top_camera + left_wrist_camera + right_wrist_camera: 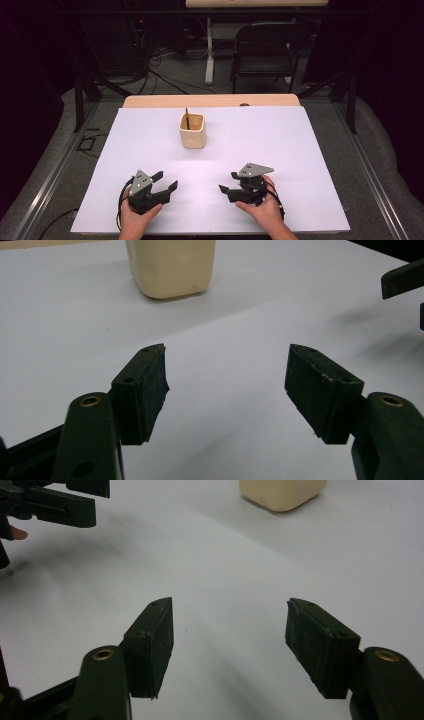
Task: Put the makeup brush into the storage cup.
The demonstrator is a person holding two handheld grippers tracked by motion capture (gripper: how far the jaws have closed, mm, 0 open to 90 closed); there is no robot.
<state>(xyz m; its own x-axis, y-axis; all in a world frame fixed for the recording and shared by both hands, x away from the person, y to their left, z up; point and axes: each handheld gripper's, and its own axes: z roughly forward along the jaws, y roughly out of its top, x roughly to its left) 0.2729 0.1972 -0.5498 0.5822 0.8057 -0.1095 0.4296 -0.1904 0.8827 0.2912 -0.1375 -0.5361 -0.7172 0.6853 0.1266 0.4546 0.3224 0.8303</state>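
Cup (192, 131) and stick (187, 117) are waiting at the middle of the white table (300, 150), toward its far half, well apart from both tongs. The cup is standing upright, cream-coloured, squarish with rounded corners, and the thin dark stick is leaning inside it against the left wall, its top poking above the rim.

The left tongs (167, 181) and the right tongs (227, 182) are resting near the table's front edge, each held in a hand, both with jaws spread wide and holding nothing. In the left gripper view the cup's lower body (171, 267) is showing ahead and a little left of the open jaws; in the right gripper view its base (282, 492) is sitting ahead and to the right.

The cup is looking like a smooth, rigid, fairly light vessel, likely slippery on its rounded walls, so a grip across two flat opposite sides or over the rim wall should be holding best. The stick is seeming slender, stiff and very light; pinching its exposed top end would be the natural hold, with care not to tip the cup.
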